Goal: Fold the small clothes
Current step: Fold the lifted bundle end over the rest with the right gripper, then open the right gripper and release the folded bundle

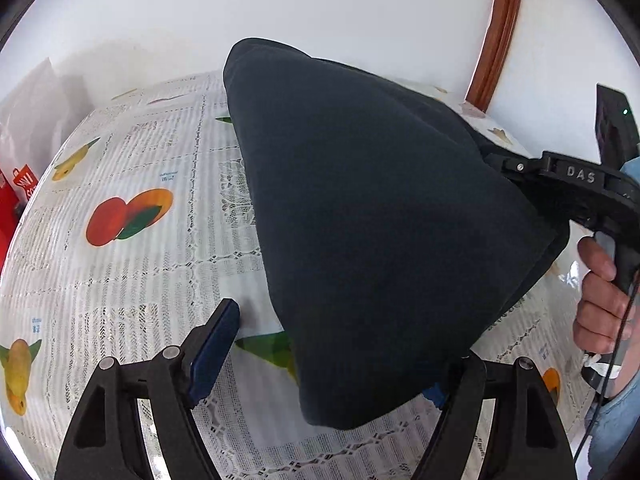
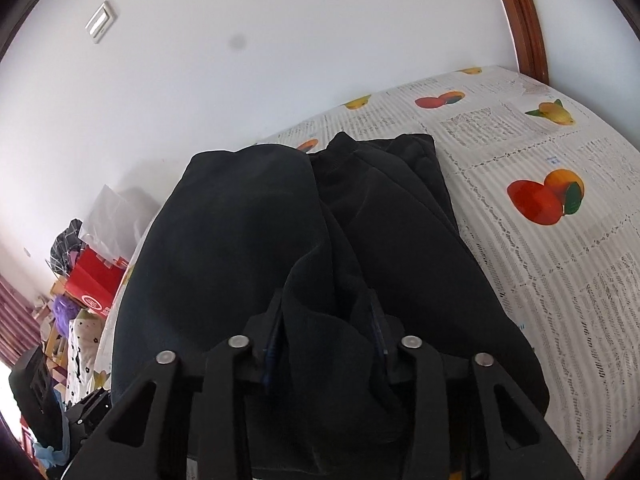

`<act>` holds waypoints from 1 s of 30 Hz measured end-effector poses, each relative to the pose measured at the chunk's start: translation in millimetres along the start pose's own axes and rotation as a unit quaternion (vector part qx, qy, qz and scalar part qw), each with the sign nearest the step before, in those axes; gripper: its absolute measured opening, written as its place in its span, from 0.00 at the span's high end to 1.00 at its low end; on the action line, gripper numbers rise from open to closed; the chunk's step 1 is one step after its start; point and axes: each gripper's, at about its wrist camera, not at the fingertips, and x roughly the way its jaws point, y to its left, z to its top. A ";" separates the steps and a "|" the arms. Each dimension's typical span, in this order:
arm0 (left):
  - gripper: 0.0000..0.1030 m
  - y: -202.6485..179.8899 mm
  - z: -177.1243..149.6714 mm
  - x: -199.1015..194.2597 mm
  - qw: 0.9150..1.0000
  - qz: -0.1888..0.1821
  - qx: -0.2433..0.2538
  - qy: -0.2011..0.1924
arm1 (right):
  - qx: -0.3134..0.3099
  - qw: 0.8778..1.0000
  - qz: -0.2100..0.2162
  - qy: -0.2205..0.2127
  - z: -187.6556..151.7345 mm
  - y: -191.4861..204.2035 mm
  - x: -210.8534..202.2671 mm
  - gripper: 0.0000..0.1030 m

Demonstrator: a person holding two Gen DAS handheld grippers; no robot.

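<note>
I have the dark garment (image 1: 380, 216) lifted off the fruit-print tablecloth (image 1: 132, 264). My right gripper (image 2: 326, 332) pinches a bunched fold; my left gripper (image 1: 332, 356) stands wide, the hem draped over its right finger. Bare cloth spreads leftward; the wall (image 1: 280, 8) hems the far edge.

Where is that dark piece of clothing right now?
The dark garment lies on the fruit-print tablecloth, bunched between the right gripper's fingers; in the left view it is right of the open left gripper.
</note>
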 end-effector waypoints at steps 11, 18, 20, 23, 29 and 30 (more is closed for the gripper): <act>0.17 -2.6 3.3 8.6 0.999 0.047 0.000 0.000 | -0.015 0.985 0.038 -0.168 12.4 -25.9 -89.5 0.89; 0.17 -3.1 6.1 12.2 0.999 0.047 0.000 0.003 | -0.011 0.997 -0.060 -0.052 -16.6 -66.8 -50.2 0.87; 0.17 -2.6 6.4 11.7 0.999 0.047 -0.002 0.008 | -0.020 0.995 -0.074 -0.058 -18.9 -63.2 -53.5 0.83; 0.17 -2.2 4.8 8.7 0.999 0.039 -0.004 0.018 | -0.041 0.992 -0.105 -0.057 -17.4 -55.8 -67.0 0.80; 0.17 6.1 -12.1 -10.0 1.000 0.014 0.007 0.018 | -0.135 0.972 -0.185 -0.054 -35.8 -47.9 -83.7 0.78; 0.18 6.7 -14.5 -13.3 1.000 0.012 0.011 0.020 | -0.134 0.973 -0.182 -0.051 -38.2 -51.3 -85.3 0.78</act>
